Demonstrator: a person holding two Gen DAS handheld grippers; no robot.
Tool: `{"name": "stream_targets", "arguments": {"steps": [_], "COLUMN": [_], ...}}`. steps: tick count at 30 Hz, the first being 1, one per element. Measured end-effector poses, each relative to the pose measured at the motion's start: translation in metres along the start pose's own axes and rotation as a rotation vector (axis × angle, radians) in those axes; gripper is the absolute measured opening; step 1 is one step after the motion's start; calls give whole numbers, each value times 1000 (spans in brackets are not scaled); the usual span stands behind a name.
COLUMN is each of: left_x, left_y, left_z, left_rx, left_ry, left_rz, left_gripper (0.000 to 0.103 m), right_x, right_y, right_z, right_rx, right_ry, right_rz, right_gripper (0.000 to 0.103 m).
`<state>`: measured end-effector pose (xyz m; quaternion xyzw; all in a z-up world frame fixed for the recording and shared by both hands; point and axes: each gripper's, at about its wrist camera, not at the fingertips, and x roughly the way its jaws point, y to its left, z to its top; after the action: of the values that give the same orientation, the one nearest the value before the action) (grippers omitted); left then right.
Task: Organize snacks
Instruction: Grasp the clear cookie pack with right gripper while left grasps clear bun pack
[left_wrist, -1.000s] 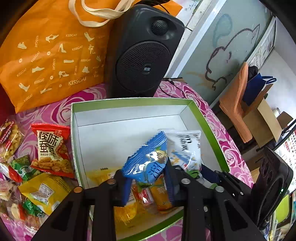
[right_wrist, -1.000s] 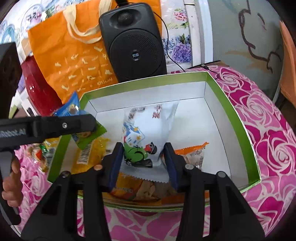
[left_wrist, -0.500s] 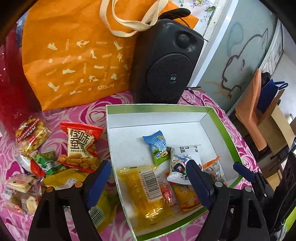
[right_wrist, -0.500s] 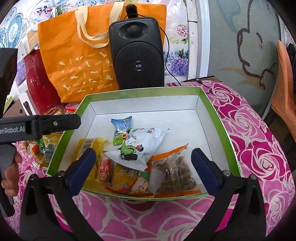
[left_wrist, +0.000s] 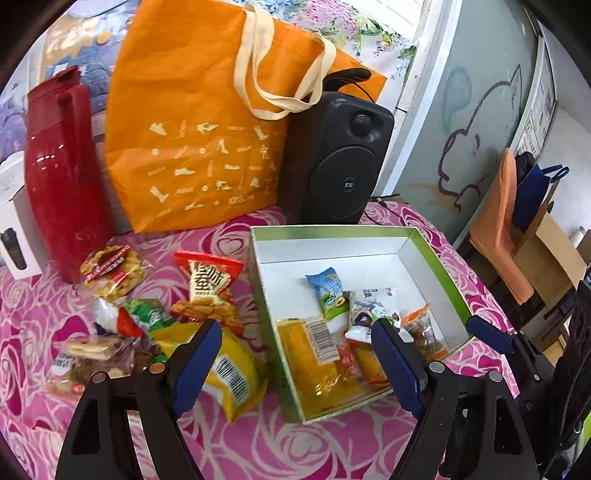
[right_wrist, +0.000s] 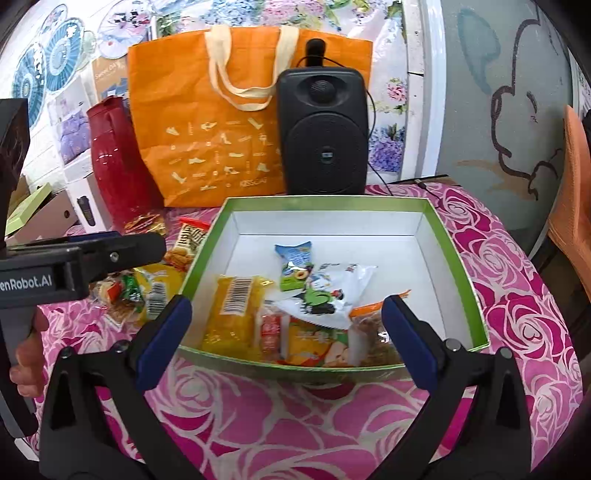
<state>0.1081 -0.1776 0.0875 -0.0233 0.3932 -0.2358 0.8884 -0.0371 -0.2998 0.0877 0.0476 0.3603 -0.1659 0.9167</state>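
I have both tools spread and empty: left tool (left_wrist: 295, 354), right tool (right_wrist: 286, 328). The green-rimmed box (right_wrist: 458, 258) ahead holds several crinkly foil packets; more glossy snack packets (left_wrist: 207, 288) lie left on the rose-patterned surface (left_wrist: 258, 443). Next, I judge, the left tool pinches the slippery yellow bag (left_wrist: 236, 373).

Two black plastic grippers, each with two long fingers lined in blue pads. Left gripper (left_wrist: 295, 363): copper-toned screw and silver screws along the finger arms beside the green box (left_wrist: 436, 254). Right gripper (right_wrist: 286, 341): silver screws on both arms. Seen side-on left of the box: black body, white lettering "enRobot.AI", hand (right_wrist: 26, 354) wrapped round its handle.
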Motion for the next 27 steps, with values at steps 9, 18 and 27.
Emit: {"name": "stream_targets", "arguments": {"steps": [9,18,27], "left_x": [-32,-42,-58], "left_y": [43,146,196], "left_z": [-31,-87,-103], "left_rx": [-34,-196,-309], "left_ry": [-19,70,50], "left_rz": [80,263,252], "left_gripper": [85,85,85], "right_x": [9,33,69], "right_y": [48,112,162], "right_z": [-8,-16,-3], "right_rx": [-51,-181,-250], "right_ry": [51,129,170], "right_rz": [96,197,254], "right_gripper": [102,102,98]}}
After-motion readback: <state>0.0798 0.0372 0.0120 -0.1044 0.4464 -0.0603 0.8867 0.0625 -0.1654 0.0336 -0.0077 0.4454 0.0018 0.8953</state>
